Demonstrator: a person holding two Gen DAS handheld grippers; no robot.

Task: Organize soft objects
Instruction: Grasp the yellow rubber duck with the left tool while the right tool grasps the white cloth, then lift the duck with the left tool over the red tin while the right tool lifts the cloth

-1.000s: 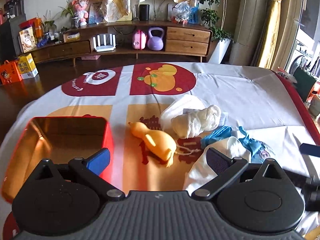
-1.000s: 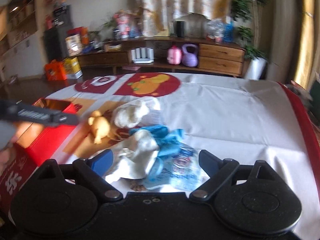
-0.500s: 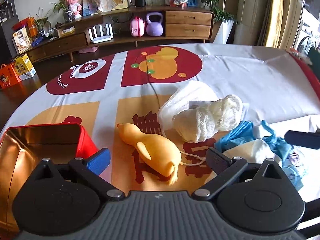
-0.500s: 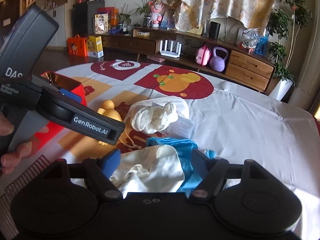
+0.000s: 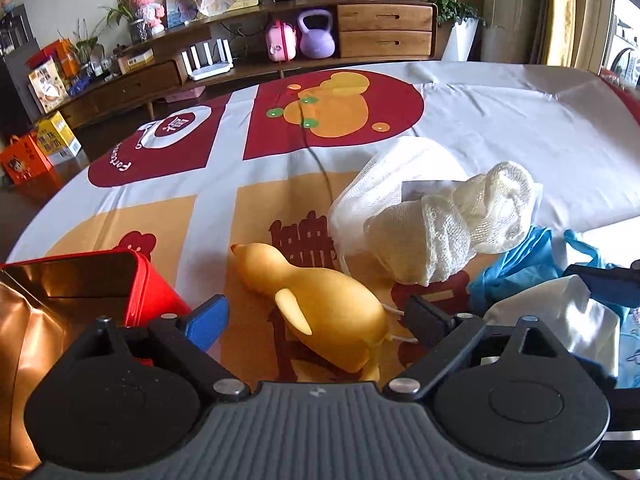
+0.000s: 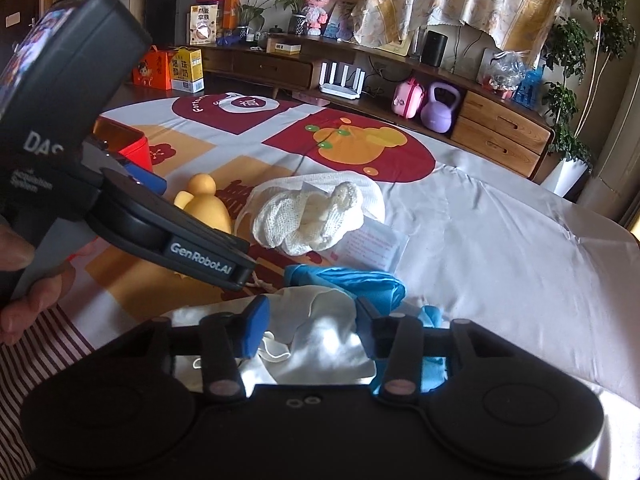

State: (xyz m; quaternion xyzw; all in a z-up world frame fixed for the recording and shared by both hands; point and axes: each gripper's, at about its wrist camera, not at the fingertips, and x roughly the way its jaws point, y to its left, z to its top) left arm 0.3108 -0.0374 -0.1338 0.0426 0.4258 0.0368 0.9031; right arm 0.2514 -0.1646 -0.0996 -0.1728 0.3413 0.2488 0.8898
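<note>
A yellow soft duck [image 5: 320,312] lies on the tablecloth between the fingers of my open left gripper [image 5: 316,320]; it also shows in the right wrist view [image 6: 206,204]. A cream mesh bundle [image 5: 452,220] lies beyond it on a white net bag [image 5: 384,176]. A white cloth [image 6: 320,344] and a blue cloth [image 6: 360,280] lie at my right gripper [image 6: 308,328], whose fingers stand open on either side of the white cloth. The left gripper's body [image 6: 120,200] fills the left of the right wrist view.
A red tin box [image 5: 92,280] with a gold inside stands open at the left. The patterned tablecloth [image 5: 280,140] covers the table. A wooden sideboard [image 5: 360,28] with a purple kettlebell [image 5: 316,36] stands behind. A printed paper slip [image 6: 372,248] lies under the mesh bundle.
My left gripper has moved forward and down, so the duck now sits between its fingers. My right gripper has come down over the white cloth and its fingers have narrowed.
</note>
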